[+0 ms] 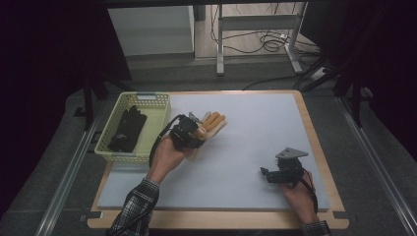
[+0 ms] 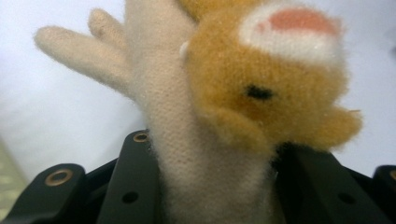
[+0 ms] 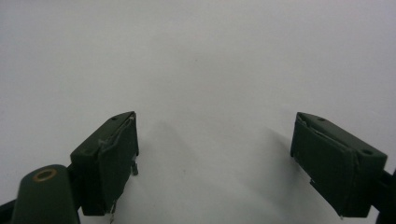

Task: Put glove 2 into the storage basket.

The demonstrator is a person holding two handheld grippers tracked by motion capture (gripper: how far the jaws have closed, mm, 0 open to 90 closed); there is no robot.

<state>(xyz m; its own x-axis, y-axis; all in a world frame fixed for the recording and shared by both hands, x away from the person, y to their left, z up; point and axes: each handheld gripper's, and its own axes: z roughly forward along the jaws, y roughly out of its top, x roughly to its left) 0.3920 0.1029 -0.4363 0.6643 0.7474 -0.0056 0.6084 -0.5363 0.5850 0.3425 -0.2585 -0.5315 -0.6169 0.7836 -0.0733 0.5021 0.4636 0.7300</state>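
Note:
A fluffy cream glove [image 2: 187, 140] with an orange animal face [image 2: 271, 88] sewn on it fills the left gripper view, its cuff pinched between the black jaws of my left gripper [image 2: 215, 186]. Seen from above, the glove [image 1: 212, 123] hangs from my left gripper [image 1: 196, 133] a little over the white mat, just right of the basket. My right gripper [image 1: 268, 174] rests low over the mat at the right, pointing left. In its own view my right gripper [image 3: 215, 163] stands open, with bare mat between its jaws.
A pale green mesh basket [image 1: 142, 96] sits at the table's left edge, with a black glove-like item [image 1: 128, 129] lying in it. The white mat [image 1: 255, 123] covers most of the wooden table. Metal rails run along both sides of the table.

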